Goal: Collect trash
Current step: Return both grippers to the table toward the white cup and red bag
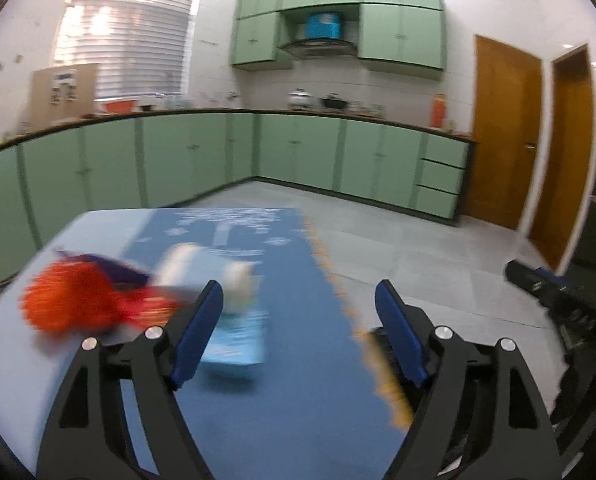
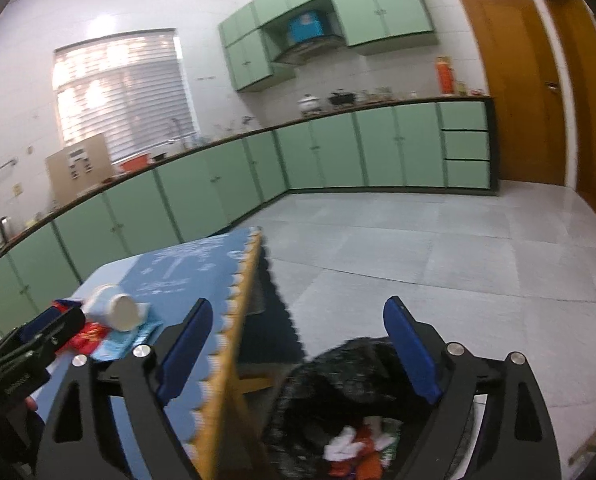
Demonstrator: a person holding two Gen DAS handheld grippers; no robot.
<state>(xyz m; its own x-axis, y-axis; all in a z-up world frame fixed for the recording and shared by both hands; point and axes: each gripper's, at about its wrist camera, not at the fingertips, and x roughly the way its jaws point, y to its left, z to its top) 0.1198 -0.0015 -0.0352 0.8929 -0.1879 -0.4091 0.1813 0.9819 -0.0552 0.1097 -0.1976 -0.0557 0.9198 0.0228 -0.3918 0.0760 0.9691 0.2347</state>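
On the blue tablecloth (image 1: 298, 400) lie a blurred orange-red wrapper (image 1: 78, 304), a tipped white paper cup (image 1: 186, 264), a white crumpled piece (image 1: 240, 284) and a light blue packet (image 1: 238, 340). My left gripper (image 1: 298, 332) is open above the cloth, just right of the packet, with nothing between its pads. My right gripper (image 2: 298, 344) is open past the table's scalloped edge (image 2: 234, 320), above a black trash bag (image 2: 337, 364). White and orange scraps (image 2: 357, 444) lie inside the bag. The cup (image 2: 114, 308) and red wrapper (image 2: 86, 338) also show in the right wrist view.
Green cabinets (image 1: 298, 152) with a worktop run along two walls. Wooden doors (image 1: 505, 136) stand at the right. Pale floor tiles (image 2: 417, 248) stretch beyond the table. The other gripper's black body (image 2: 26, 356) hangs over the table's near left.
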